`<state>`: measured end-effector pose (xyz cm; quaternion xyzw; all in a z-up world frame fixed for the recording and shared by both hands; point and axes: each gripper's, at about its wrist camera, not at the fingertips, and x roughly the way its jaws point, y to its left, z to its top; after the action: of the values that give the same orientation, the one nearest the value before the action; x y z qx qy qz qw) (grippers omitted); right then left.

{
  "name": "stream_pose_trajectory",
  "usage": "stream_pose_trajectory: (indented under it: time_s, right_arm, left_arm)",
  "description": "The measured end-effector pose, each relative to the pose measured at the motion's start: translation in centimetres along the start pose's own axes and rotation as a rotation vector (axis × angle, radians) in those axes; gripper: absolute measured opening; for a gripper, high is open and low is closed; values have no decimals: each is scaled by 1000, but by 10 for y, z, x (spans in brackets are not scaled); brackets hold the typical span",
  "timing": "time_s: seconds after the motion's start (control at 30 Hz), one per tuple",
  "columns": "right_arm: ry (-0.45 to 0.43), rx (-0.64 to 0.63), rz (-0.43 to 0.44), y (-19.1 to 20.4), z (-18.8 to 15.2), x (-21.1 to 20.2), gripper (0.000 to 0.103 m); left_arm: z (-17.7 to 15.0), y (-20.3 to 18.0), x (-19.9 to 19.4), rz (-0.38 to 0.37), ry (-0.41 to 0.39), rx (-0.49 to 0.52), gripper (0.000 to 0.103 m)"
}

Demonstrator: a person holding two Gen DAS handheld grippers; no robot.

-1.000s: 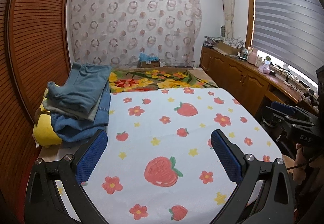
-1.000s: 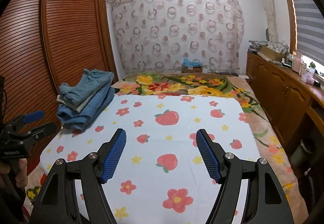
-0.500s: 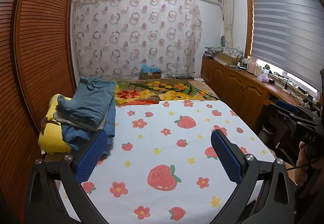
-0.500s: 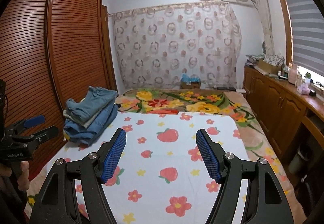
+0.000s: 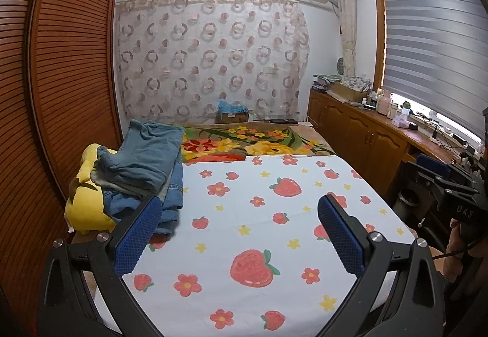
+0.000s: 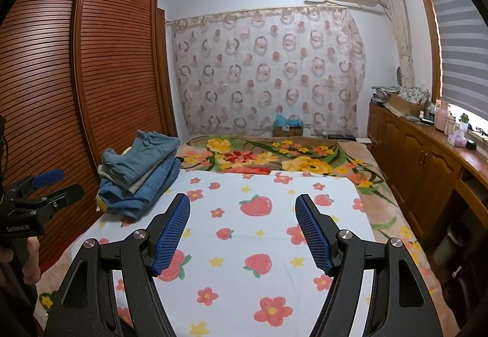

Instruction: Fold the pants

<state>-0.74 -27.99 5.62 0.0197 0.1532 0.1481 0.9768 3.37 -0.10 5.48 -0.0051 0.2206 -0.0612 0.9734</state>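
A pile of blue denim pants (image 5: 146,166) lies at the left edge of the bed, on a yellow plush toy (image 5: 87,203); the pile also shows in the right wrist view (image 6: 143,172). My left gripper (image 5: 239,215) is open and empty, held above the strawberry-print sheet (image 5: 274,245), its left finger close to the pile's near edge. My right gripper (image 6: 242,209) is open and empty above the sheet's middle, to the right of the pile. Each gripper shows at the other view's edge.
A slatted wooden wardrobe (image 6: 61,93) stands close along the bed's left side. A floral blanket (image 6: 274,154) covers the bed's far end. A wooden cabinet (image 5: 381,136) with clutter runs along the right wall under the window. A small bin (image 5: 407,200) stands beside the bed.
Both grippers have pulled back and tilted upward, so more of the room and ceiling shows. Both stay open and empty. The pile has not moved.
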Motion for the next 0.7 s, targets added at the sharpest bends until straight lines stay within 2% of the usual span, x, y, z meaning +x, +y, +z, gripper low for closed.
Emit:
stream_pose_trajectory:
  time_s: [0.7]
  right_arm:
    - [-1, -1, -4, 1, 1, -2, 74]
  left_arm:
    - [0, 1, 0, 1, -1, 1, 102]
